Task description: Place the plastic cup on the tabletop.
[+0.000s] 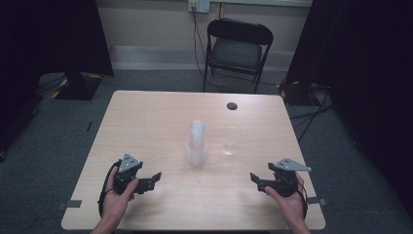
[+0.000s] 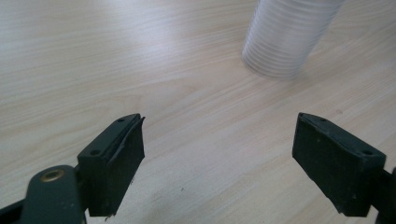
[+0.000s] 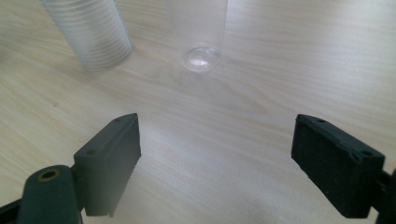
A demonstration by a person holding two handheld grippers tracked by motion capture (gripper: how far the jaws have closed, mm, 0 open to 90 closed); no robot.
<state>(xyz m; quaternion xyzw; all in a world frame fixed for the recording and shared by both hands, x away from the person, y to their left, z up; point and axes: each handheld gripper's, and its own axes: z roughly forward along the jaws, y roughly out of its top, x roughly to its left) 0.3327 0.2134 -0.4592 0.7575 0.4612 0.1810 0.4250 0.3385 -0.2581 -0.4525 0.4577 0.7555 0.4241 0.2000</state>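
Your left gripper (image 1: 155,178) sits low at the near left of the table (image 1: 146,117), jaws spread wide, nothing between them. Moving right, one stack of clear plastic cups (image 1: 197,144) stands upright near the table's middle; in your left gripper view its ribbed base (image 2: 285,39) rests ahead, well apart from the jaws. Just beside it stands one single clear cup (image 1: 230,141), upright, apparently empty. Farther right, your right gripper (image 1: 254,178) rests at the near right, jaws wide apart too, holding nothing. So: two grippers, one stack, one loose cup. Pale wood tabletop, one dark round spot (image 1: 232,106) near the far edge, one black folding chair (image 1: 237,51) behind, grey carpet.
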